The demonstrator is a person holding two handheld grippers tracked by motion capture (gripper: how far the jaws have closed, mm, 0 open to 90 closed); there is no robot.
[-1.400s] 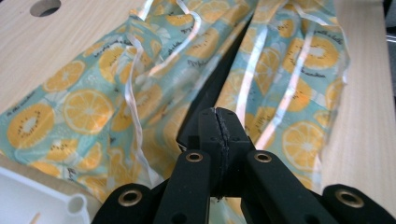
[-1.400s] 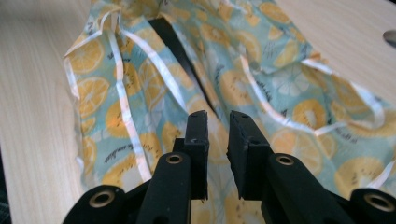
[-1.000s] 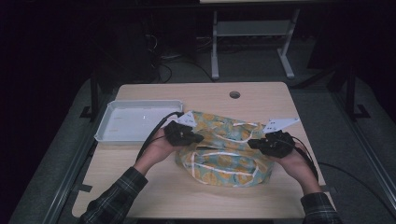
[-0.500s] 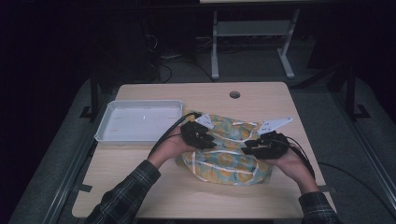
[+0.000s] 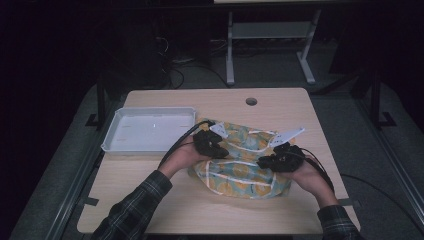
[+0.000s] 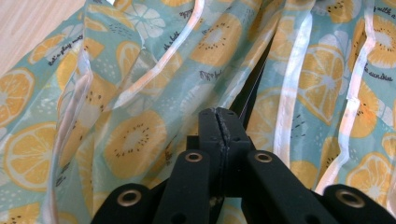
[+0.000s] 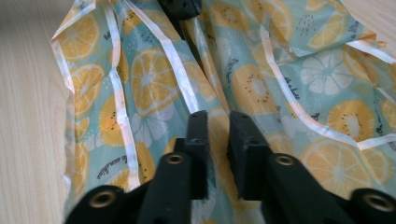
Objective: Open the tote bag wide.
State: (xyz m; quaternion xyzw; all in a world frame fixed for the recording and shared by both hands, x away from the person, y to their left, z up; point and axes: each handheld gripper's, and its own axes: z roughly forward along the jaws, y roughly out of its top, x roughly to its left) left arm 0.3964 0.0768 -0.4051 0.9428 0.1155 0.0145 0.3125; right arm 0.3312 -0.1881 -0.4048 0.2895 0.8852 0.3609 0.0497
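Crumpled teal citrus-print cloth (image 5: 245, 165) with white trim; left tool (image 6: 218, 122) closed, right tool (image 7: 218, 122) pinching a fold.

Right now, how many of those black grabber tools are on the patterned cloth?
2. The left gripper sits at the cloth's left edge, the right gripper at its right side. Each is in a hand.
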